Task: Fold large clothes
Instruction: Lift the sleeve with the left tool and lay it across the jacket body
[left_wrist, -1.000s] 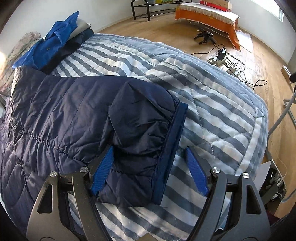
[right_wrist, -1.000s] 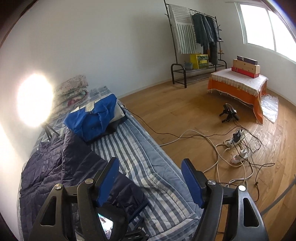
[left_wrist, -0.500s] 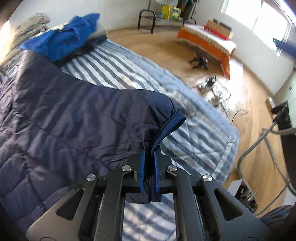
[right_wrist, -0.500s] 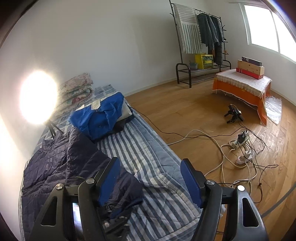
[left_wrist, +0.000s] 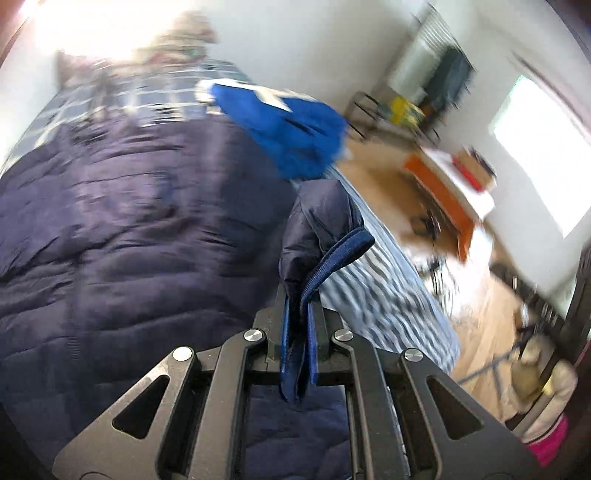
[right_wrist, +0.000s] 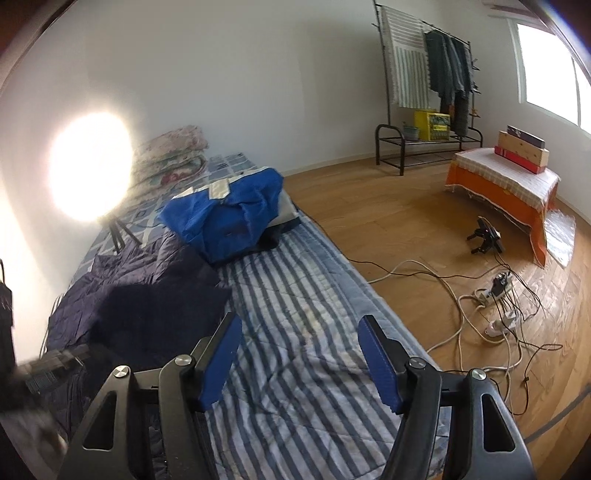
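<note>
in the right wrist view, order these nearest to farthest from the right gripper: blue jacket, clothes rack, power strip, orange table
From the right gripper, open over the striped bedding:
1. Blue jacket, ahead and left on the bed.
2. Power strip, on the floor to the right; close to the jacket's range, so this pair is hard to call.
3. Orange table, far right.
4. Clothes rack, against the back wall.

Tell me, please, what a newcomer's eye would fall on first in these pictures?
Likely the left hand-held gripper, shut on the cuff of the navy quilted jacket spread on the striped bed. Next, the bright blue garment heaped further up the bed, and the glaring lamp by the wall.
</note>
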